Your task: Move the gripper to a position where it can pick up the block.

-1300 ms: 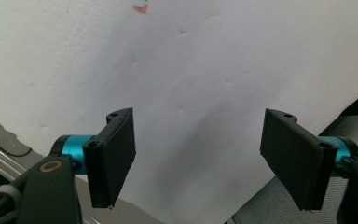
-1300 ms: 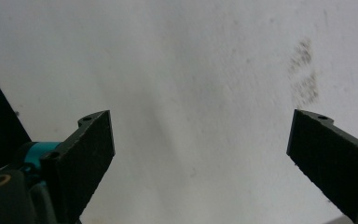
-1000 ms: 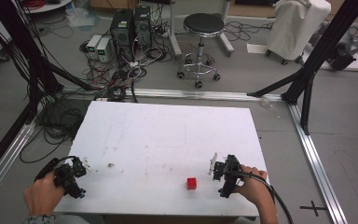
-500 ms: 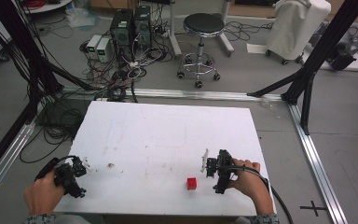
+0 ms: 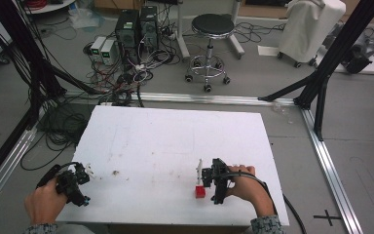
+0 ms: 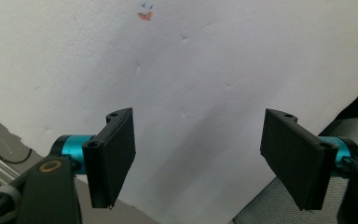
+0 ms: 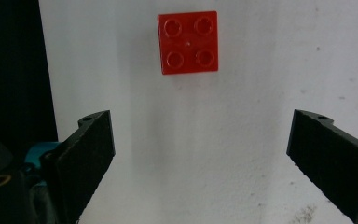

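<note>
Hovering just beside the red brick (image 5: 200, 191), the right tongs (image 5: 207, 176) are spread wide, which reads as a lining-up before a grasp; in the right gripper view the brick (image 7: 188, 42) lies studs-up ahead of the two black jaws, between their lines but clearly beyond their tips, so nothing is gripped yet; it sits flat on the white tabletop (image 5: 175, 146), near the front edge and to the person's right of centre. The right hand (image 5: 246, 187) wraps the handle from behind, the forearm coming in from the bottom edge, the tool angled forward and down toward the brick. The left tongs (image 6: 205, 158) are likewise wide and empty, held over the tabletop's near left corner; the left hand (image 5: 44, 202) holds them well apart from the brick, probably parked out of the way while the right side works.
</note>
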`<state>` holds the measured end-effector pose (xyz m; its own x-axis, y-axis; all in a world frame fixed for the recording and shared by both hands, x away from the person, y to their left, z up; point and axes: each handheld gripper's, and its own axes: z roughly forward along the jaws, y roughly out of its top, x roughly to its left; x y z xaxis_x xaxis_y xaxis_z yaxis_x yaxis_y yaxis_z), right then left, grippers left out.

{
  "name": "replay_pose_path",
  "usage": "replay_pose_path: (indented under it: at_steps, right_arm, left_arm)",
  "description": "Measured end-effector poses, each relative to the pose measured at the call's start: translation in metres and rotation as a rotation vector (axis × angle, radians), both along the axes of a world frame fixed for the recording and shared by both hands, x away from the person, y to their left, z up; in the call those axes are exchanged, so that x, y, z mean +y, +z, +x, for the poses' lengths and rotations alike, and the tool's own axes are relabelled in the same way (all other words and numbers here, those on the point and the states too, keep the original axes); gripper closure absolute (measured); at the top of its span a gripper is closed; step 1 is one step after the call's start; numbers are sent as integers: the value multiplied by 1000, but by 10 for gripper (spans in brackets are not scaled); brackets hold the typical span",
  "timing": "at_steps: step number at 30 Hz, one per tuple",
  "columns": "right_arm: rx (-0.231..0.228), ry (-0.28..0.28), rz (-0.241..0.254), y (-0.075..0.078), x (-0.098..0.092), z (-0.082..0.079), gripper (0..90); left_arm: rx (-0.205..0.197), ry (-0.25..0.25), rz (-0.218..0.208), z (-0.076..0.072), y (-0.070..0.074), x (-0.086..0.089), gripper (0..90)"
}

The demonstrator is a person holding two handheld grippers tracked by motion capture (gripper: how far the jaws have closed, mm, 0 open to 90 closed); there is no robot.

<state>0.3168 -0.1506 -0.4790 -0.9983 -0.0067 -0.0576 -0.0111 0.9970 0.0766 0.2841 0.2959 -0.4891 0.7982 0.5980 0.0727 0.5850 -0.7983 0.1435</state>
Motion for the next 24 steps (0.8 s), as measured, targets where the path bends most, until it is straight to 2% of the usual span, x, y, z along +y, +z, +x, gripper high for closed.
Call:
replay_pose_path:
  at_steps: [7,12,24]
  right_arm:
    - [12,18,2,-9,15,3,67]
    - [16,54,-8,-17,26,2,67]
    - [28,89,-16,-30,41,2,67]
  left_arm:
    - [0,1,-2,0,0,1,265]
    - [5,-3,-4,1,0,1,265]
    - [3,0,-10,0,0,0,265]
